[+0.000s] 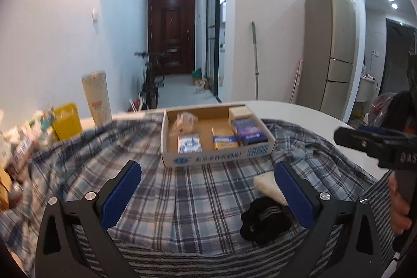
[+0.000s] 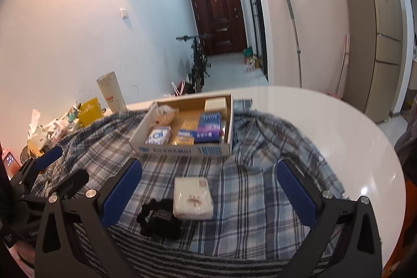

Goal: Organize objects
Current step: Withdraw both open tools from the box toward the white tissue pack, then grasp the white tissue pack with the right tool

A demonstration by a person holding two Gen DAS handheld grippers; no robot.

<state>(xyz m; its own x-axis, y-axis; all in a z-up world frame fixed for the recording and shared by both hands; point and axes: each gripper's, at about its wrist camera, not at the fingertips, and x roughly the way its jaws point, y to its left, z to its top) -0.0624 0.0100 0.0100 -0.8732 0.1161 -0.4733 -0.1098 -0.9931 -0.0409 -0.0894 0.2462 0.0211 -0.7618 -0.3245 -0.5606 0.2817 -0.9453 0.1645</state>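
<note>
We hold left gripper (image 1: 208, 189) and right gripper (image 2: 208, 189) spread wide, empty | tissue pack (image 2: 192, 198) touching black scrunchie (image 2: 159, 216) | cardboard box (image 2: 182, 149) beyond

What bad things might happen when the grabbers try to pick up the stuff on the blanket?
1. The white tissue pack touches the black scrunchie, so closing on one may drag the other.
2. The plaid cloth is loose and rumpled, so open fingers could pinch fabric instead and tug the cardboard box.
3. The box already looks fairly full, so a dropped item might land on the purple box.
</note>
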